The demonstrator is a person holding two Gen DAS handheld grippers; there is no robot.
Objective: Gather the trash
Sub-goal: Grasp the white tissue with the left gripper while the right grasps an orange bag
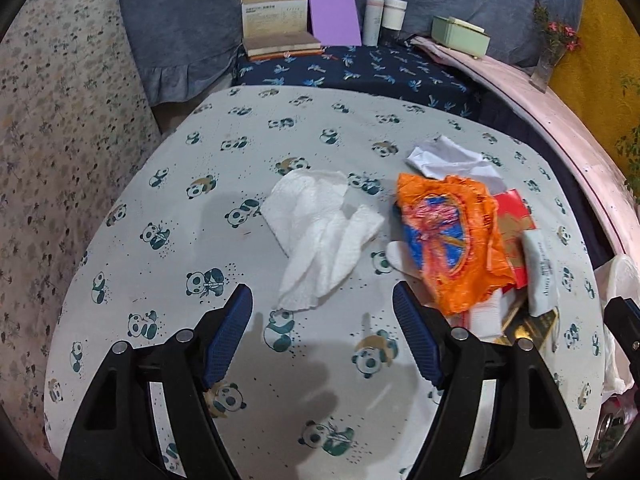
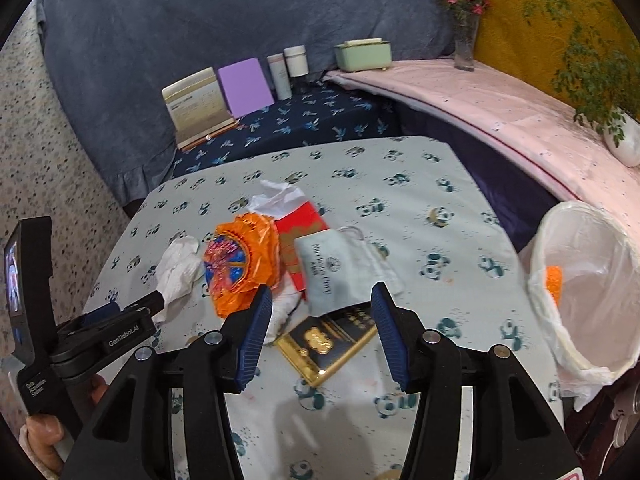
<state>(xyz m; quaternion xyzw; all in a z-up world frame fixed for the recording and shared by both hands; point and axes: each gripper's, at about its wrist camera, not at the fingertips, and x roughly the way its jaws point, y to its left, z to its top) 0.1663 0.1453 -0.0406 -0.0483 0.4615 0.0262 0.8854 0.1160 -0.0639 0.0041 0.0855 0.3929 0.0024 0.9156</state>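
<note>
We hold left gripper [image 1: 322, 332] wide open, empty; crumpled paper towel [image 1: 320, 236] lies just ahead on panda tablecloth [image 1: 248, 152], long axis running toward us. Right gripper [image 2: 320, 326] half open, empty, above black-gold box [image 2: 328, 340]; lined bin [image 2: 584, 280] to its right.

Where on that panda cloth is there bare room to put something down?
Bare cloth left of the tissue, and between the pouch and the bin. Crowded in the middle, around the orange wrapper and red packet.
</note>
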